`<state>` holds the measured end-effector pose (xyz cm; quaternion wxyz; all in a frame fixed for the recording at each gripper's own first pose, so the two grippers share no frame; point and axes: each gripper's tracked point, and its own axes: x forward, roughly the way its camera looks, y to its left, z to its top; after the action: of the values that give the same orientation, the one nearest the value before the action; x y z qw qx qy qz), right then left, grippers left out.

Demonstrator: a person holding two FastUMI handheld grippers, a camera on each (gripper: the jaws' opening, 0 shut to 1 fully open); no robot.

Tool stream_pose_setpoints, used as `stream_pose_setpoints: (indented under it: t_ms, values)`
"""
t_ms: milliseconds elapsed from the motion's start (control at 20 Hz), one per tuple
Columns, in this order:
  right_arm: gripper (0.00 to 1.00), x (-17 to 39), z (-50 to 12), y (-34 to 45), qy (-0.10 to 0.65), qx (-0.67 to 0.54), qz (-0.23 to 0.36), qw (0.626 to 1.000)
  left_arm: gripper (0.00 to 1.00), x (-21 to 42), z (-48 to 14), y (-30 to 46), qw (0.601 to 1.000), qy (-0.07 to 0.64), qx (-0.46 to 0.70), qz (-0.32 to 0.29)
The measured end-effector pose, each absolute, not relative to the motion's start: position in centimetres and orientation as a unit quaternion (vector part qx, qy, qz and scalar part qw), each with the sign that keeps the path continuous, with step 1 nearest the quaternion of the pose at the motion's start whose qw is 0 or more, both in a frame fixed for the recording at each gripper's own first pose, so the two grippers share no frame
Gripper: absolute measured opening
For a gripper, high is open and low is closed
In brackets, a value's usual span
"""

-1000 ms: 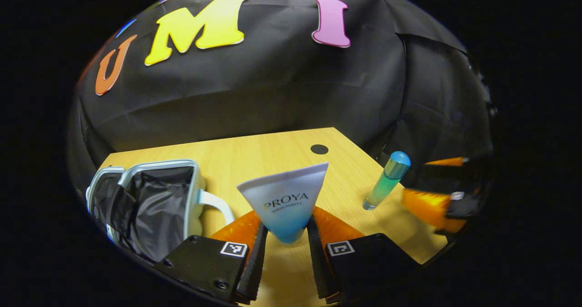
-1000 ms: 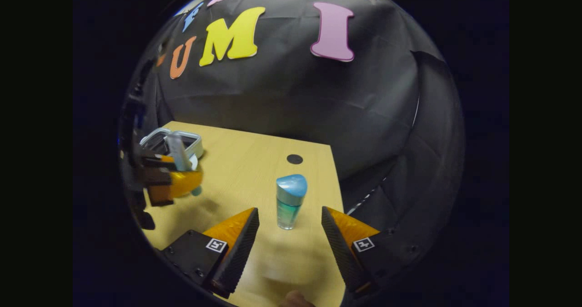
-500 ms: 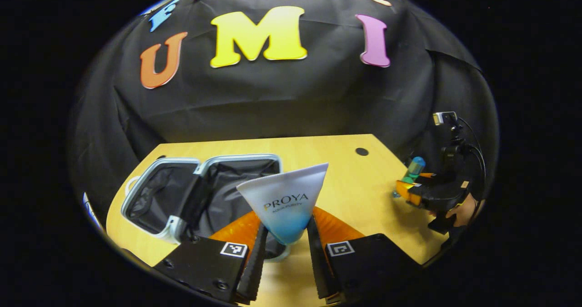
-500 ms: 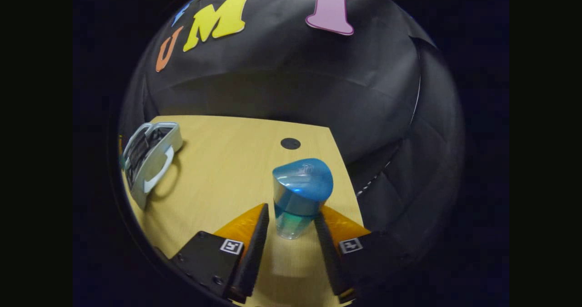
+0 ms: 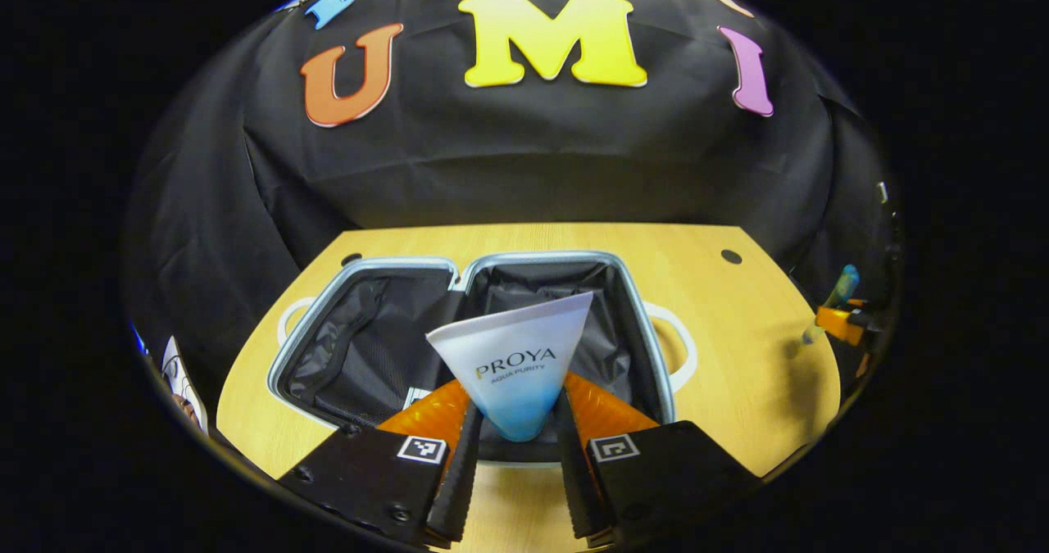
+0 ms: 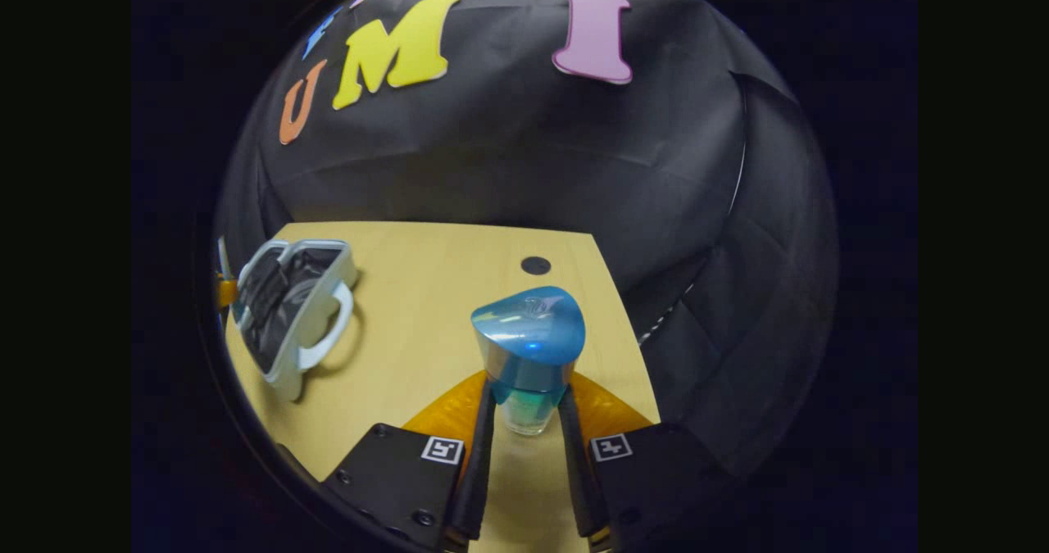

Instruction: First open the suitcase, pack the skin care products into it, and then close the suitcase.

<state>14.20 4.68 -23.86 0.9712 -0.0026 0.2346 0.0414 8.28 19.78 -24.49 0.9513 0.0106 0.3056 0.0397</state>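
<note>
left tongs (image 5: 512, 430) clamp white-to-blue tube (image 5: 515, 364) | right tongs (image 6: 524, 422) clamp blue-capped bottle (image 6: 529, 356) | suitcase (image 5: 369, 270) open

We stand in a recording booth: black cloth wall (image 5: 524, 168) rises directly behind the pale wooden surface (image 5: 737, 348).

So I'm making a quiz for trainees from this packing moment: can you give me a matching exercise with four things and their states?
Things:
1. suitcase
2. white-and-blue tube
3. blue-capped bottle
4. table

States:
a. held between the right gripper's fingers
b. lying open, dark lining showing
c. held between the left gripper's fingers, over the suitcase
d. light wood with a dark round hole

Pairs: 1-b, 2-c, 3-a, 4-d
</note>
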Motion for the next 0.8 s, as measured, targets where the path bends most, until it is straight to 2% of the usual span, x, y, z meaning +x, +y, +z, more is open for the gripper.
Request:
stream_pose_setpoints:
  t_ms: [100, 200, 400, 800]
  values:
    - [0.40, 11.4, -21.2, 6.5, 0.220, -0.006, 0.056, 0.974, 0.49, 9.0, -26.5, 20.2, 0.941, 0.337, 0.008, 0.029]
    - [0.39, 8.9, -18.9, 7.6, 0.205, 0.009, 0.046, 0.978, 0.49, 10.0, -28.2, 20.2, 0.934, 0.357, 0.004, 0.017]
    - [0.39, 4.5, -17.5, 11.3, 0.200, 0.008, 0.056, 0.978, 0.49, 10.9, -31.9, 21.3, 0.913, 0.409, 0.004, 0.018]
    - [0.39, 2.1, -17.5, 15.7, 0.215, -0.013, 0.057, 0.975, 0.49, 13.3, -33.7, 21.4, 0.903, 0.428, 0.031, -0.002]
